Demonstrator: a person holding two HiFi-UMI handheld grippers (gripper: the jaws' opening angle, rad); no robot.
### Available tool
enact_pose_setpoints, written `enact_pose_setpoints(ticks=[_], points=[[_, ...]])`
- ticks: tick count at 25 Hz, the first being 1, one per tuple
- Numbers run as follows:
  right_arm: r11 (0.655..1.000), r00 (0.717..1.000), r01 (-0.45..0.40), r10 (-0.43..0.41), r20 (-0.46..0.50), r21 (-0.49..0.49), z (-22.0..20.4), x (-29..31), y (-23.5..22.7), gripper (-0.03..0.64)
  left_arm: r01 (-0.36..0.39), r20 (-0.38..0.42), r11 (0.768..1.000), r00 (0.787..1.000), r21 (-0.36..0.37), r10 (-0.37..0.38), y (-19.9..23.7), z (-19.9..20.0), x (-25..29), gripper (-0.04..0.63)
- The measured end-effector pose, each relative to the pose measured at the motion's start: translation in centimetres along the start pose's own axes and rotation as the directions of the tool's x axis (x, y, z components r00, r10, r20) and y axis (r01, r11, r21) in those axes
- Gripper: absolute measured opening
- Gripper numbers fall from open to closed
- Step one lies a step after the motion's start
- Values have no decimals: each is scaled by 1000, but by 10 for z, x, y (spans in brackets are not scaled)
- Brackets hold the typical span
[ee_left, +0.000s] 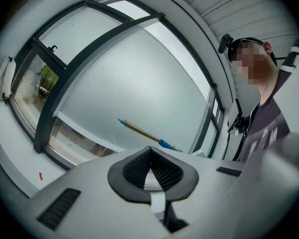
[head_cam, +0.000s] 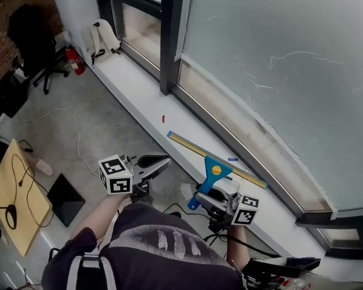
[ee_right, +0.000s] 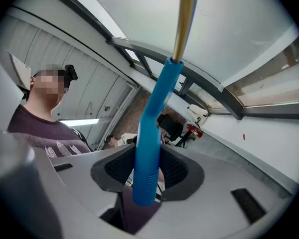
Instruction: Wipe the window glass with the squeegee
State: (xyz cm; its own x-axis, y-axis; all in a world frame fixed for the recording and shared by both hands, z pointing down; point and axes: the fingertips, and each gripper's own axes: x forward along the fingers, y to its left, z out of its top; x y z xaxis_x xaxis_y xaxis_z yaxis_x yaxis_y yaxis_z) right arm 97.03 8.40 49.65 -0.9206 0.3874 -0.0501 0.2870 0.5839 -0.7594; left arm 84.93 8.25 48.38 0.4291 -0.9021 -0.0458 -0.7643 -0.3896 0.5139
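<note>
Person at the window, a gripper in each hand, both held level and aimed at the sill (head_cam: 139, 98)

Right gripper (ee_right: 145, 169): jaws stand wide yet clamp the squeegee (head_cam: 215, 168) by its blue handle. Pads press the handle from both sides; its ribbed end pokes back past them

Squeegee: blue head with a yellow disc, long brass-coloured blade with a blue cap at its left end. Blade runs over the sill, parallel to the bottom frame and near it, low before the glass (head_cam: 278, 59). From here I cannot tell whether the blade's edge touches the glass or the sill

Left gripper (ee_left: 150, 167): jaws closed tight, pads meeting, nothing between them. It hangs to the left of the right gripper, nose near the sill's near edge, beside the squeegee and not touching it

Glass: pale, clouded, a few thin white streaks high on the right. A dark post (head_cam: 169, 35) parts it from a narrower pane to the left

Sill: white, with a small red bit (head_cam: 163, 119) lying on it left of the blade. A white bag (head_cam: 103, 41) sits at its far end

Floor: grey concrete. Red extinguisher (head_cam: 74, 60) by the bag, black chair (head_cam: 30, 38) beyond it, wooden board (head_cam: 15, 192) at the left, black pad (head_cam: 65, 198) just beside the board, white cable (head_cam: 75, 132) trailing across the open floor
</note>
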Motion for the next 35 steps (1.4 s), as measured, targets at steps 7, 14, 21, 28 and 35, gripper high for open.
enact_pose_setpoints(ticks=[7, 14, 21, 28, 35], points=[[1000, 999, 17, -17, -46, -2, 20, 95, -11, 143, 13, 94, 1000, 995, -22, -11, 70, 60, -52, 8], [999, 988, -10, 3, -157, -48, 62, 227, -55, 143, 9, 129, 999, 992, -41, -4, 154, 107, -120, 8], [997, 959, -75, 78, -271, 23, 70, 316, -69, 143, -101, 142, 987, 983, -123, 119, 202, 111, -174, 8], [990, 945, -135, 143, -296, 46, 100, 377, -107, 143, -146, 172, 974, 969, -171, 175, 258, 134, -188, 8], [926, 899, -332, 368, -236, 179, 164, 464, -154, 143, -203, 201, 951, 947, -235, 252, 355, 194, -189, 8]])
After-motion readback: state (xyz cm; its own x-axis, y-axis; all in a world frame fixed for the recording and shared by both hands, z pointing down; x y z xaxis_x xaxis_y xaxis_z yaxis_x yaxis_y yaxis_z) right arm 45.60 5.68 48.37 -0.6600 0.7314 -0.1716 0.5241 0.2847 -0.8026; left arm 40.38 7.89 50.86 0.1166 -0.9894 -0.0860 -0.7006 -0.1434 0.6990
